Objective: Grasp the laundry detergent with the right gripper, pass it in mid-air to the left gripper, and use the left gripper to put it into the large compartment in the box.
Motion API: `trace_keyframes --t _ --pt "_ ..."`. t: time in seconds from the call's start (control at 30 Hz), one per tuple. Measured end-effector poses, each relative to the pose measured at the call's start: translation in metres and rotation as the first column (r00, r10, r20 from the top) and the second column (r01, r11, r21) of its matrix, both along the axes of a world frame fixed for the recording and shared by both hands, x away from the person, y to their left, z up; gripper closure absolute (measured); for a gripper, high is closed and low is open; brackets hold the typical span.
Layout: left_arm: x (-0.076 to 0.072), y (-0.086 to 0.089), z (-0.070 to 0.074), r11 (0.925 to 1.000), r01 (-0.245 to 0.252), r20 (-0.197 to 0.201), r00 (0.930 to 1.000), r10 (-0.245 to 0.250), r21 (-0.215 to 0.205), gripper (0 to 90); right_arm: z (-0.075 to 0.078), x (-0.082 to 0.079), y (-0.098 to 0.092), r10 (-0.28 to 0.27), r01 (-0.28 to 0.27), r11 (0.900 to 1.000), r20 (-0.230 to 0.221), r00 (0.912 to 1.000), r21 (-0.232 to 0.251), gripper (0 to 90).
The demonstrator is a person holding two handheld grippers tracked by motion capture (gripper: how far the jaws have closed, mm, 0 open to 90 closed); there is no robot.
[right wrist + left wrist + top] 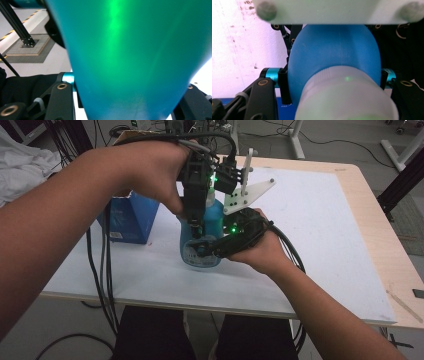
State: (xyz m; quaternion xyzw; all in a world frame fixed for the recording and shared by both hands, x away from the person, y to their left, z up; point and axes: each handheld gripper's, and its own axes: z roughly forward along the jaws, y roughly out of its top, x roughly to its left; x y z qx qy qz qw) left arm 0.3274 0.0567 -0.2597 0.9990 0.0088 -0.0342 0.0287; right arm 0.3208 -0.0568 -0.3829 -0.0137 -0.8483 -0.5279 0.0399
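With my left gripper (pixel 196 222) clamped on the white cap (pixel 344 97) and my right gripper (pixel 212 247) clenching the blue bottle (pixel 202 232) mid-table, uneven twisting could tip it over.

The high view looks forward and down over the worktop (pixel 320 245) from the person's side. Both gripper views sit very close against the blue bottle (pixel 202 232), which all three views share at frame centre.
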Motion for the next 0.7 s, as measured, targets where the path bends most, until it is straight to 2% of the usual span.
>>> trace_keyframes --t 0.13,0.33,0.43,0.5,0.7 --pt "0.001 0.0 -0.001 0.9999 -0.005 0.001 1.0 0.005 0.015 38.3 0.002 0.0 -0.005 -0.01 0.01 1.0 -0.003 0.9999 0.021 36.7" --pt "0.003 0.003 0.001 0.9996 -0.016 0.002 0.9999 0.016 0.024 38.3 0.002 0.003 -0.017 -0.051 0.051 0.999 -0.024 0.9984 -0.02 22.7" --pt "0.005 0.006 0.004 0.9993 -0.027 0.001 0.9996 0.027 0.026 38.3 0.004 0.005 -0.025 -0.066 0.066 0.998 -0.015 0.9977 -0.025 21.6" --pt "0.007 0.007 0.006 0.9991 -0.032 0.002 0.9995 0.032 0.026 38.3 0.007 0.006 -0.03 -0.091 0.091 0.995 -0.006 0.9958 -0.032 12.9" --pt "0.009 0.009 0.008 0.9985 -0.046 0.003 0.9989 0.046 0.03 38.3 0.011 0.006 -0.041 -0.105 0.105 0.993 0.009 0.9945 -0.057 12.8"
